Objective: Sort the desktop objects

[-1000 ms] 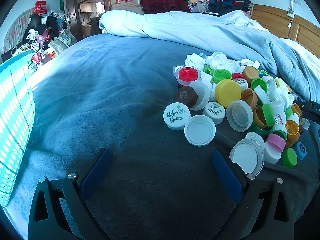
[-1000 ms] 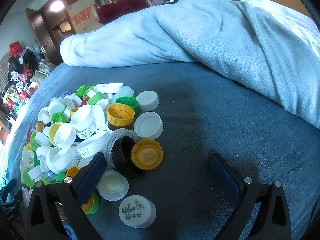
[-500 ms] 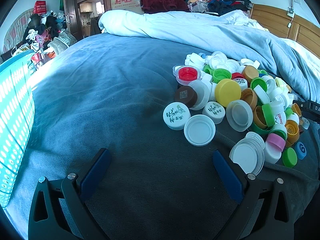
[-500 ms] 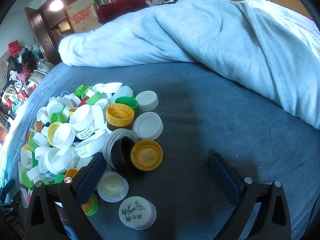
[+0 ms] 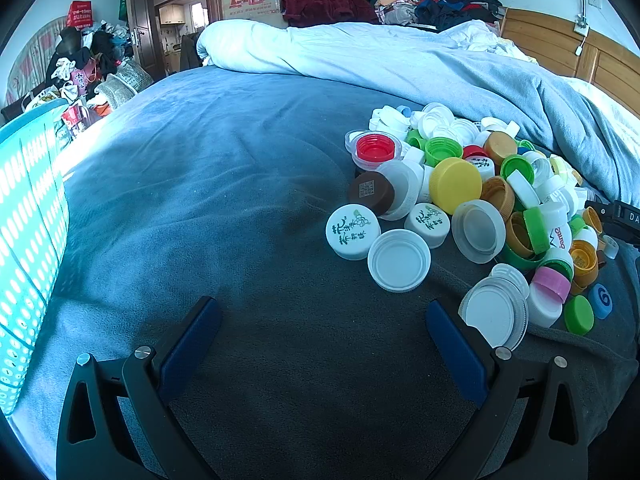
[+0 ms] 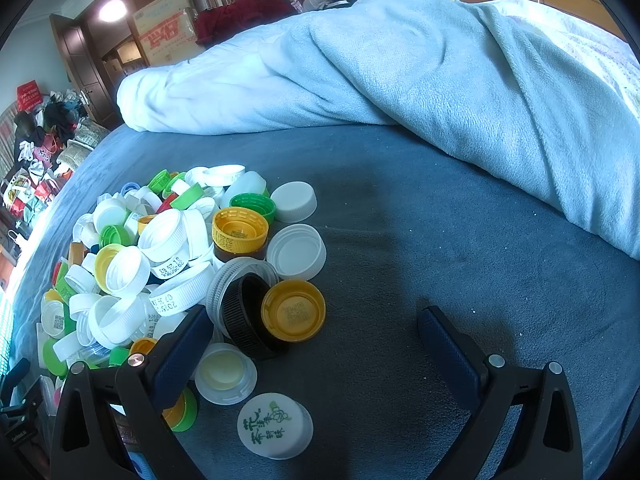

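Nothing looks sorted yet. The whole heap of plastic bottle caps (image 5: 472, 184), white, green, yellow, orange, red, pink and brown all jumbled together, sits in one pile on the dark blue fleece bedspread (image 5: 224, 208), with the pale blue rumpled duvet (image 6: 440, 68) bunched up behind it. No separate groups by colour or size show anywhere on the spread, so I'd judge the job is at its very start.

The left gripper (image 5: 320, 344) hangs over bare bedspread just to the near left of the pile, its 2 blue-padded fingers spread wide and grasping nothing. The closest pieces ahead of it are a white cap printed with green characters (image 5: 353, 231) and an upturned white ribbed lid (image 5: 399, 260), touching each other at the pile's edge.

The right gripper (image 6: 316, 340) is spread wide too, and empty. Its left finger reaches in beside a black ribbed ring (image 6: 244, 316) and an upturned orange-yellow cap (image 6: 293, 310); another white cap with green characters (image 6: 274, 424) lies nearly under it.

A turquoise perforated plastic basket (image 5: 24, 240) stands at the bed's left edge, possibly a destination. Every cap remains to be moved.
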Tool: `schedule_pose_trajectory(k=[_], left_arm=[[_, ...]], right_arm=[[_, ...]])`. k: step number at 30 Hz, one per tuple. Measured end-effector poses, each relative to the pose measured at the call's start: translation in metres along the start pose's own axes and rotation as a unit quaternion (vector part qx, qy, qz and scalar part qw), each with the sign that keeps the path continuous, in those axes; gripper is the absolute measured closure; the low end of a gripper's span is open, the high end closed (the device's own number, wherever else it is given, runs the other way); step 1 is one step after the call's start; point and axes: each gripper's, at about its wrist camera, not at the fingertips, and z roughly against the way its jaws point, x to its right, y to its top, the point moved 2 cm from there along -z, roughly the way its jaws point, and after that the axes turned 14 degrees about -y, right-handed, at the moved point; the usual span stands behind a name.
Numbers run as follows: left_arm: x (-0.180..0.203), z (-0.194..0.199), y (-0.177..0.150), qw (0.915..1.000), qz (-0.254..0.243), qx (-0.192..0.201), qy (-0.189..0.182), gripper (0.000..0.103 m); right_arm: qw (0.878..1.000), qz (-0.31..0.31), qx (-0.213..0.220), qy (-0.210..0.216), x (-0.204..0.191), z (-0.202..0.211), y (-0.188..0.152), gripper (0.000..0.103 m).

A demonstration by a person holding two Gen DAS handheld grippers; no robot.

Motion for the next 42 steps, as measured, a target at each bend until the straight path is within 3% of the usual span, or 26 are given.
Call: schedule_pose_trajectory(k=[42], left_arm=[[0.0006, -0.0009, -0.0014, 0.9999, -0.007, -0.005, 0.010, 0.002]], right_arm=[[1.000, 0.002, 0.003, -0.007, 0.0002, 0.0001, 0.0006, 0.000]])
